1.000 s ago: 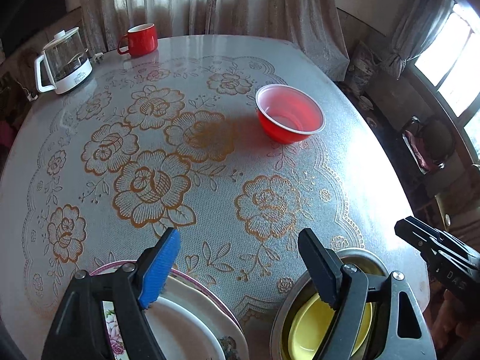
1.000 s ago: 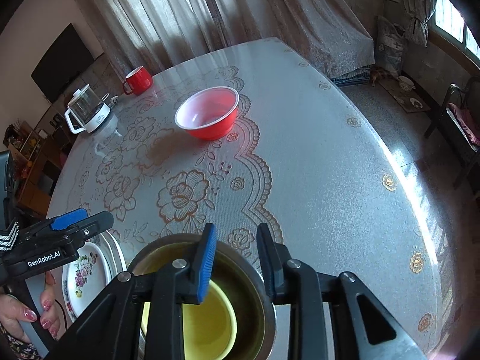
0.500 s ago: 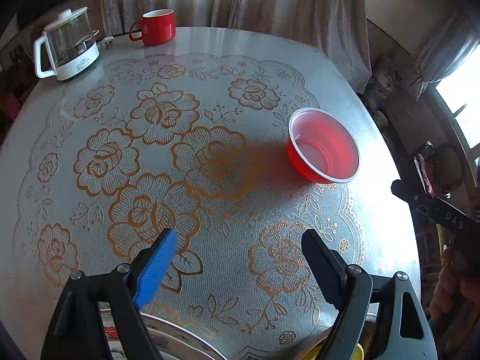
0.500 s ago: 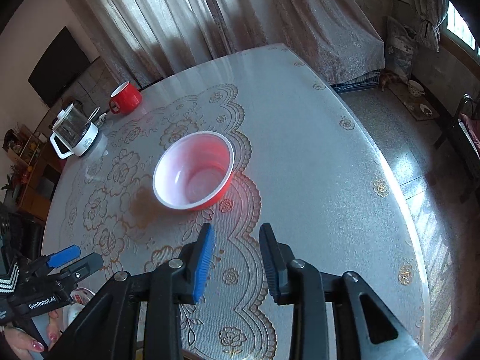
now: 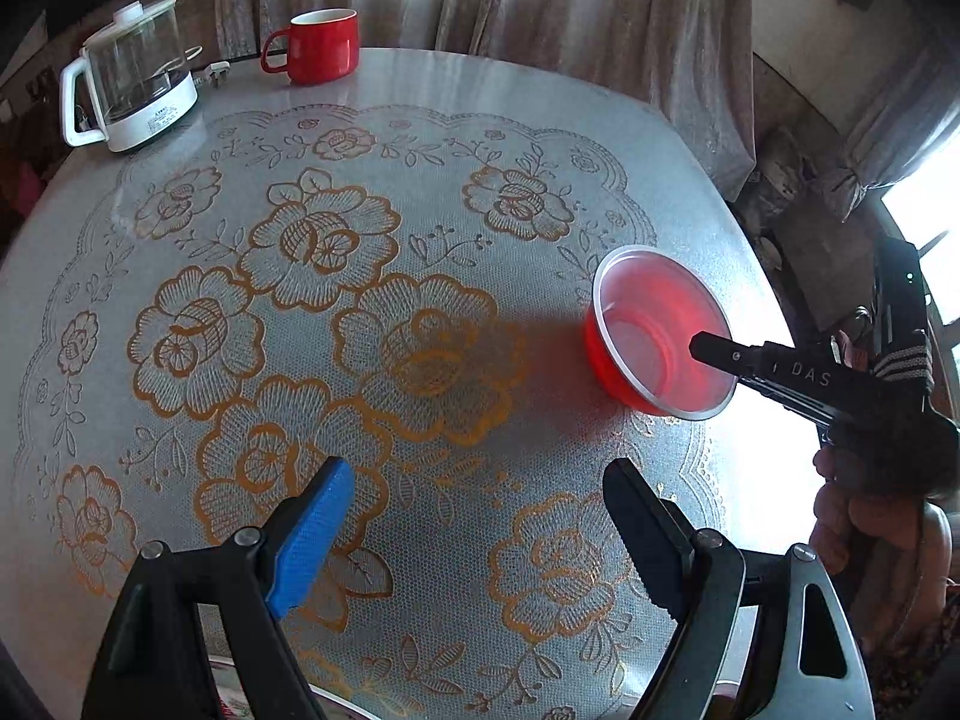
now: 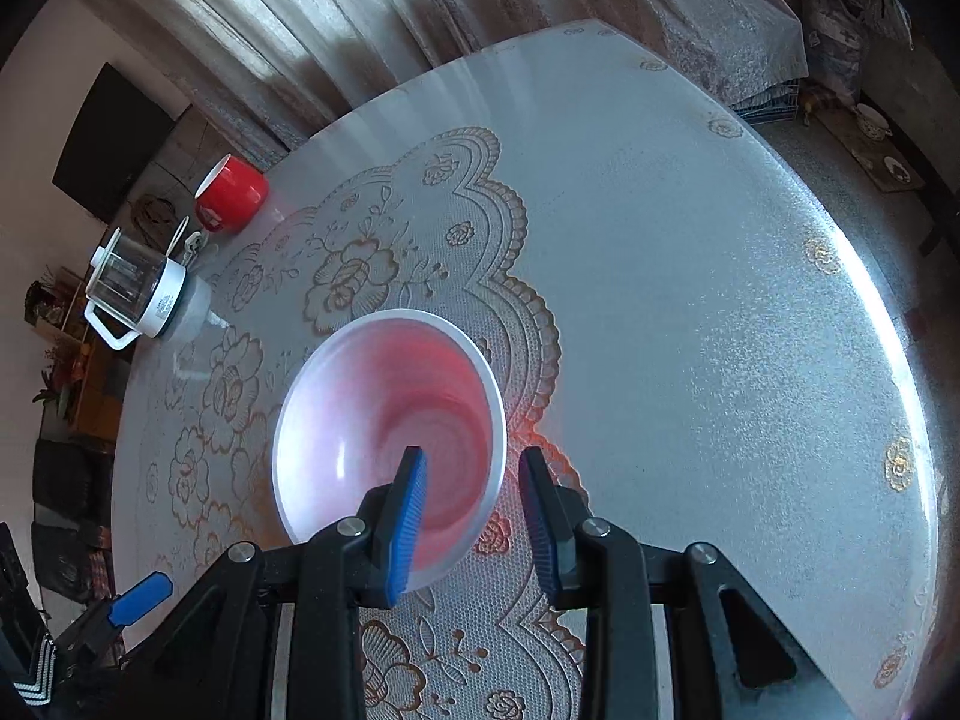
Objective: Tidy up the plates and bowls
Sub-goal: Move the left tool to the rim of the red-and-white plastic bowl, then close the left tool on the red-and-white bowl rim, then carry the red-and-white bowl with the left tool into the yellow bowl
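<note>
Curtains back a round counter under a lace-patterned cloth. Left wrist view: left hand-held gripper spread, empty; plates cut off below. Right wrist view: right hand-held gripper closing astride the red plastic bowl's near rim, contact unclear.
</note>
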`<state>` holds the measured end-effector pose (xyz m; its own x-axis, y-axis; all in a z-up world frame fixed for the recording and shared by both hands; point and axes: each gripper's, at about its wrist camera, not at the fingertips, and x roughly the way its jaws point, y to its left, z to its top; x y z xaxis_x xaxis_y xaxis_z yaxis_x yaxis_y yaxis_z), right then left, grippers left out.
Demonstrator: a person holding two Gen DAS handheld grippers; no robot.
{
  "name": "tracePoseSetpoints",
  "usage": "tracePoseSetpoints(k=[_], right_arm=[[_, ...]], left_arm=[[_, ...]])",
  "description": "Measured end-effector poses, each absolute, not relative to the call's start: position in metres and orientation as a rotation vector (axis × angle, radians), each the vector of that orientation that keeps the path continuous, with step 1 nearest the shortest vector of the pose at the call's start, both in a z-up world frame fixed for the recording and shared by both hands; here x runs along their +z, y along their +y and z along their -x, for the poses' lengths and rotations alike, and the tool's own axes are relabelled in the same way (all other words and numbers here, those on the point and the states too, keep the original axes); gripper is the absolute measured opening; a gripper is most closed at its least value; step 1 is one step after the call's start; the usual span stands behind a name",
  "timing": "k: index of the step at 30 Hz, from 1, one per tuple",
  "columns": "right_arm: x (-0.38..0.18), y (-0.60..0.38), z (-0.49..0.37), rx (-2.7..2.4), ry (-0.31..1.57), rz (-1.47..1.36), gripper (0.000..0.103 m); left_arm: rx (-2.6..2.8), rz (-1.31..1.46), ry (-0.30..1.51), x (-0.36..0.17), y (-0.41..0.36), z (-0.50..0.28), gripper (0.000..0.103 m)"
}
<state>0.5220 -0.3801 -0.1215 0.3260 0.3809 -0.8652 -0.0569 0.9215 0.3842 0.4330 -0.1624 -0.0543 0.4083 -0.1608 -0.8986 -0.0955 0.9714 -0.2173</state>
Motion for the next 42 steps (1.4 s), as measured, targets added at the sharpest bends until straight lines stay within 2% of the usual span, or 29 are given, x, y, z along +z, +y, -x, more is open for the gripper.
tracePoseSetpoints(k=[3, 7, 15, 18, 20, 23, 26, 28, 30, 42], right_arm=[[-0.131, -0.373, -0.523, 0.307, 1.228, -0.292, 0.017], [-0.138, -0.372, -0.519, 0.323, 1.242, -0.298, 0.011], [-0.136, -0.368, -0.503, 0.359, 1.249, -0.240, 0.010], [-0.135, -0.366, -0.497, 0.362, 1.250, -0.216, 0.010], [-0.135, -0.367, -0.494, 0.361, 1.248, -0.209, 0.010], [-0.137, -0.367, -0.493, 0.361, 1.255, -0.209, 0.010], [-0.139, -0.367, -0.491, 0.361, 1.258, -0.209, 0.011], [-0.140, -0.367, -0.489, 0.361, 1.257, -0.213, 0.011], [-0.139, -0.367, -0.487, 0.367, 1.255, -0.225, 0.011], [-0.123, -0.366, -0.472, 0.348, 1.230, -0.263, 0.008]], left_arm=[[-0.043, 0.237, 1.142, -0.053, -0.168, -0.440, 0.086], [-0.062, 0.225, 1.131, -0.052, -0.178, -0.451, 0.086], [-0.106, 0.194, 1.136, -0.065, -0.202, -0.475, 0.085], [-0.122, 0.215, 1.174, -0.077, -0.206, -0.482, 0.082], [-0.134, 0.232, 1.192, -0.083, -0.208, -0.486, 0.077], [-0.136, 0.218, 1.217, -0.091, -0.213, -0.490, 0.058], [-0.152, 0.218, 1.238, -0.099, -0.215, -0.493, 0.028], [-0.160, 0.220, 1.242, -0.102, -0.215, -0.492, 0.017], [-0.168, 0.212, 1.238, -0.101, -0.217, -0.490, 0.010], [-0.180, 0.239, 1.193, -0.080, -0.207, -0.465, 0.007]])
